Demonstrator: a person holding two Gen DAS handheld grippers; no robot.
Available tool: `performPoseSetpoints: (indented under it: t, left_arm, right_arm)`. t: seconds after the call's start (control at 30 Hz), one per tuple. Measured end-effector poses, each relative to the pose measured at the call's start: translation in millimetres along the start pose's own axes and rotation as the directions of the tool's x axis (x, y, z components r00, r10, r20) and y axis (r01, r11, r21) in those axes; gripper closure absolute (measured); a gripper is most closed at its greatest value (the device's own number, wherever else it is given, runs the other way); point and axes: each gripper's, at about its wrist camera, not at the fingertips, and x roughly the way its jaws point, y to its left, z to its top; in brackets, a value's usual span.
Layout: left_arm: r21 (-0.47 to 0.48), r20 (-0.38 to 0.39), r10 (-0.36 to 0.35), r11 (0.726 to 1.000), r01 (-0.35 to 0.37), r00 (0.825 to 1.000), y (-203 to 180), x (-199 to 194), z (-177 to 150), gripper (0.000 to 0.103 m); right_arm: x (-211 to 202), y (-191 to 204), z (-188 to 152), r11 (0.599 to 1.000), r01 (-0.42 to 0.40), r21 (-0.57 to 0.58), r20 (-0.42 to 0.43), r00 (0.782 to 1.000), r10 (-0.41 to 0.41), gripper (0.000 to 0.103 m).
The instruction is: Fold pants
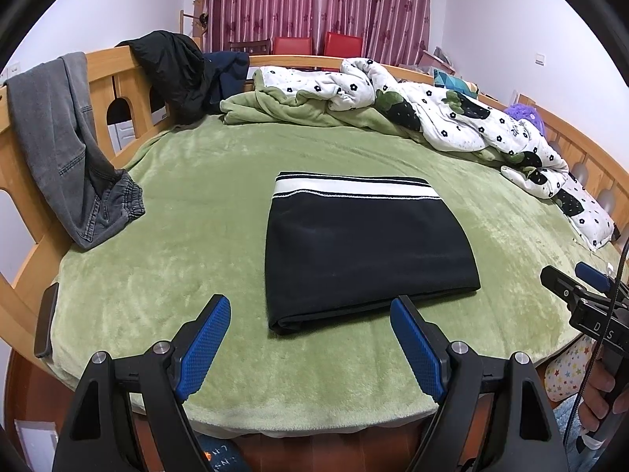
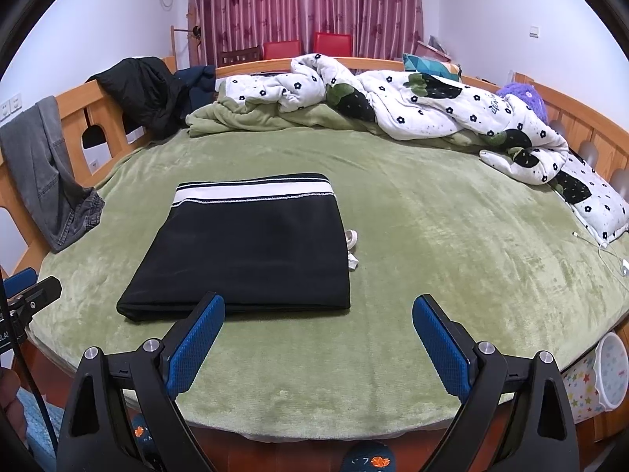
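I am looking at the pants, which are lying folded into a flat black rectangle on the green blanket covering the bed, with the white-striped waistband on the far edge and the fold on the near edge. A white drawstring is poking out at the right side of the bundle in the right wrist view.

I am holding the left gripper just short of the near edge, its blue pads spread wide with nothing between them; the right-hand pad is sitting just in front of the pants' near edge, not pressing it. The right gripper is hovering beside it, jaws equally wide apart and empty, with its left pad overlapping the near edge of the pants and the rest of the gap lying over bare blanket to the right of them.

Farther out, grey jeans are hanging over the wooden bed rail on the left, a black jacket is draped at the far corner, and a white flowered quilt is lying bunched along the far and right sides. Red curtains are hanging behind.
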Motion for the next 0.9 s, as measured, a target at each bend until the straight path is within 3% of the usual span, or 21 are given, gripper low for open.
performPoseSetpoints:
  t: [0.9]
  left_arm:
    - [-0.007,0.012,0.003,1.0,-0.003,1.0,-3.9,-3.8,3.1,0.021]
  right_arm:
    - [-3.4,4.1,0.2,1.0,0.016,0.011,0.007,1.0,-0.016,0.008]
